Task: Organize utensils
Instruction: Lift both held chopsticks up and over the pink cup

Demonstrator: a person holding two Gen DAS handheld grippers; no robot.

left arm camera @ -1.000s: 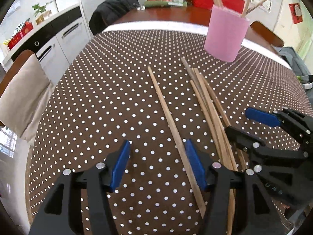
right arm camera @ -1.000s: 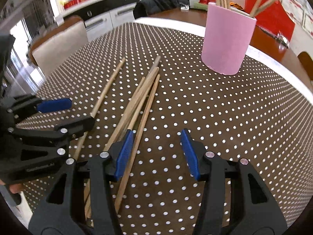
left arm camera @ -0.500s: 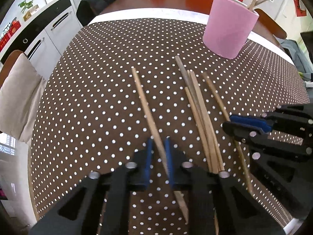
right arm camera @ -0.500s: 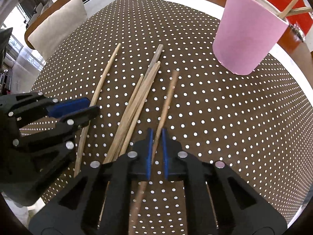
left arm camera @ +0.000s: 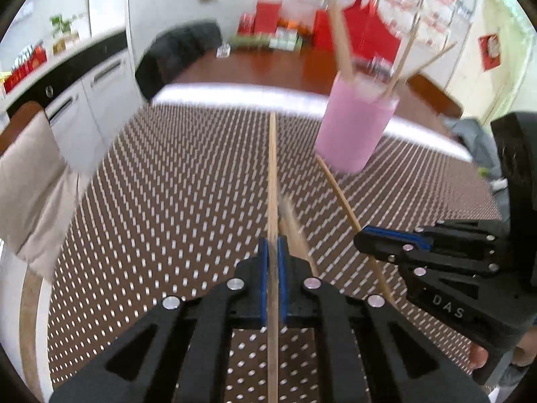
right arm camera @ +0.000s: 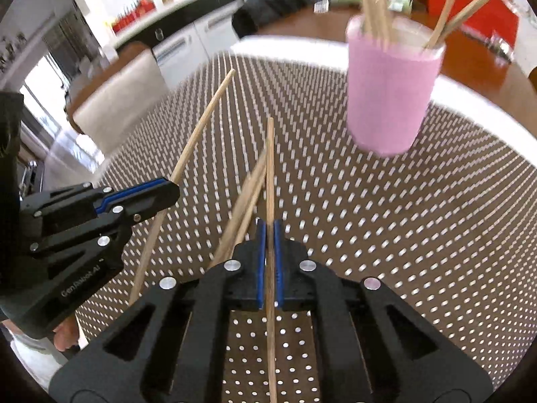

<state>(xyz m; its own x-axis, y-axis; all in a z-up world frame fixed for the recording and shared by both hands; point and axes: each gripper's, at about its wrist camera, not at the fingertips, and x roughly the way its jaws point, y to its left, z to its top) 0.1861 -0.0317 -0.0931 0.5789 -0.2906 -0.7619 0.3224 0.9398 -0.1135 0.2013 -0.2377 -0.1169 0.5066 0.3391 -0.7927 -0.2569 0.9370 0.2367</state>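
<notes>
1. Wooden chopstick is clamped between the blue pads of my left gripper, lifted off the cloth and pointing up the table. A second chopstick is pinched the same way in my right gripper.
2. Each stick is held near one end with a long length ahead of the jaws, so I judge it could swivel or slip out on a quick swing.
3. The two held sticks sit close together. As both hands converge on the pink cup, they could cross and lever each other loose.
4. The cup already holds several upright chopsticks. A tip striking them or the rim could jam, or tip the cup.
5. A few loose chopsticks lie on the dotted tablecloth under my grippers. A low pass could scatter them.
</notes>
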